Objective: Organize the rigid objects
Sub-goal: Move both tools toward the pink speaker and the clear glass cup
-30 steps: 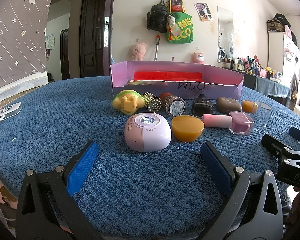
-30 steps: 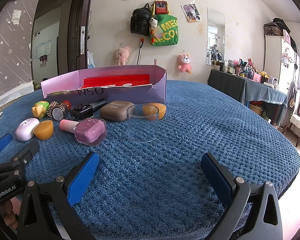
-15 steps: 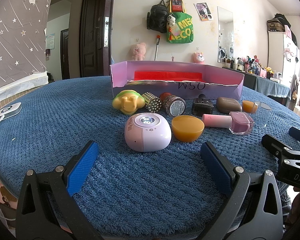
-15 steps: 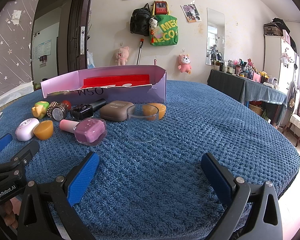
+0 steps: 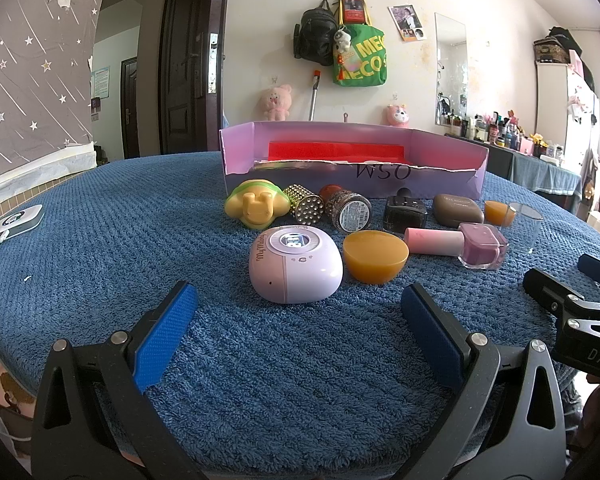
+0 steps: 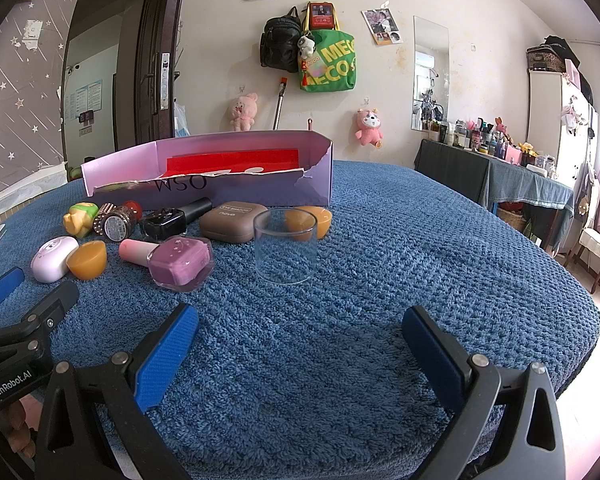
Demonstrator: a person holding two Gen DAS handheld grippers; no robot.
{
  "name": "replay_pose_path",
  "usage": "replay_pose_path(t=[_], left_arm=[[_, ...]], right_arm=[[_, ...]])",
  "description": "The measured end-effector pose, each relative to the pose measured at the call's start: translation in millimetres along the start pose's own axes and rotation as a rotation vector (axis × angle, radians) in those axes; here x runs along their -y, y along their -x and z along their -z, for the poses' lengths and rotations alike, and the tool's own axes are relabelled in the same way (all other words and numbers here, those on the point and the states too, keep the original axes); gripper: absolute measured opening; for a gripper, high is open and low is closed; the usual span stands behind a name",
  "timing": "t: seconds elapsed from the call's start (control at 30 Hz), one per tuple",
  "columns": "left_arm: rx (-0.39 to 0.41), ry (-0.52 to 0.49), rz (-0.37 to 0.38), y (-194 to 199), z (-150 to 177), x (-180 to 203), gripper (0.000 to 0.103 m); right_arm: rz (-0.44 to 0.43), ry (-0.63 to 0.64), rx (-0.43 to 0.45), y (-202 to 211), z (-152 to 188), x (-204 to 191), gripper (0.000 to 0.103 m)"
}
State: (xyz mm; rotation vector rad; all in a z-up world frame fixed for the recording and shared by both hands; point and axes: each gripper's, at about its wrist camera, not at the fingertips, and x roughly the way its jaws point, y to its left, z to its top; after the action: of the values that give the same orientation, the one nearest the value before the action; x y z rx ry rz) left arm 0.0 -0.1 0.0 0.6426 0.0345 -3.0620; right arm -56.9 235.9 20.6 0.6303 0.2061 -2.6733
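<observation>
**op:** Blue towel on the table (image 5: 100, 248), nothing's budged in the last second. Both mine, left hand-held gripper (image 5: 296, 332) and right hand-held gripper (image 6: 298, 344), sit spread apart, empty.

**reply:** And the stuff?

**op:** Lilac case (image 5: 296, 268) and the rest lie before the purple box (image 5: 352, 168). Sorting hasn't begun.

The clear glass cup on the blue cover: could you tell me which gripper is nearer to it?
Right. The right gripper is open just short of the clear glass cup; the left gripper faces the lilac case, with the cup far off to its right.
</observation>
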Motion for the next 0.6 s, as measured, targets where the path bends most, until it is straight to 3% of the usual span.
replay_pose_path(t=[0.37, 0.6], left_arm=[[-0.004, -0.001, -0.001, 0.0, -0.1, 0.4, 0.103], [-0.064, 0.035, 0.056, -2.0, -13.7, -6.7, 0.103]], right_arm=[[-0.001, -0.001, -0.003, 0.1, 0.8, 0.1, 0.103], [-0.030, 0.001, -0.043, -0.3, -8.1, 2.9, 0.103]])
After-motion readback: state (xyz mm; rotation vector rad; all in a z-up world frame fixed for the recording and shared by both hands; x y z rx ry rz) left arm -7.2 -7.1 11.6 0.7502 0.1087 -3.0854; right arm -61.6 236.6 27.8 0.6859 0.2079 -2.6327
